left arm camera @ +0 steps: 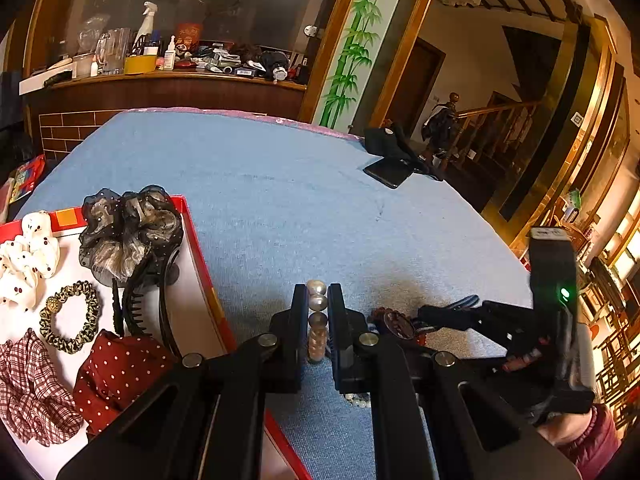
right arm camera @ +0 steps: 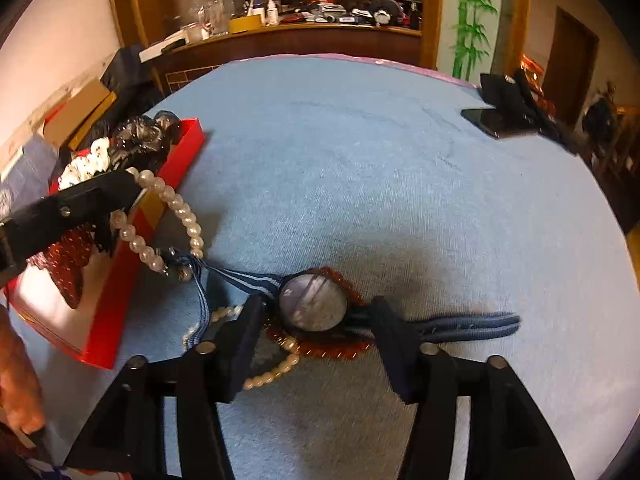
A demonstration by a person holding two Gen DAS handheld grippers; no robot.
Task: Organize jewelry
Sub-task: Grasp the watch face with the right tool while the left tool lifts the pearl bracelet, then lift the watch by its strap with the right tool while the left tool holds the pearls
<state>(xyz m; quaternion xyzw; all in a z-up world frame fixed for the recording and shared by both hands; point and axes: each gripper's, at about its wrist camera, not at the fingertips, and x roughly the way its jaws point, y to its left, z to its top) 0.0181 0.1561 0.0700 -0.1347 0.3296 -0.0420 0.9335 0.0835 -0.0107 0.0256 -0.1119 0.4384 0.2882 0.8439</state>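
Left gripper: we clamp the pearl bracelet.
Right gripper: our jaws gape, straddling the round pendant, not pressing it.

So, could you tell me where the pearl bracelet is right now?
The pearl bracelet is pinched in the left gripper, hanging just right of the red box in the right wrist view, up-left of the watch.

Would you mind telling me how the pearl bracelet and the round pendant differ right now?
The pearl bracelet hangs lifted off the blue cloth, pinched in the shut left gripper; the round pendant lies flat on that cloth between the open fingers of the right gripper. The bracelet is a loop of pale beads; the pendant is one grey disc with a red beaded fringe. Both are outside the red box.
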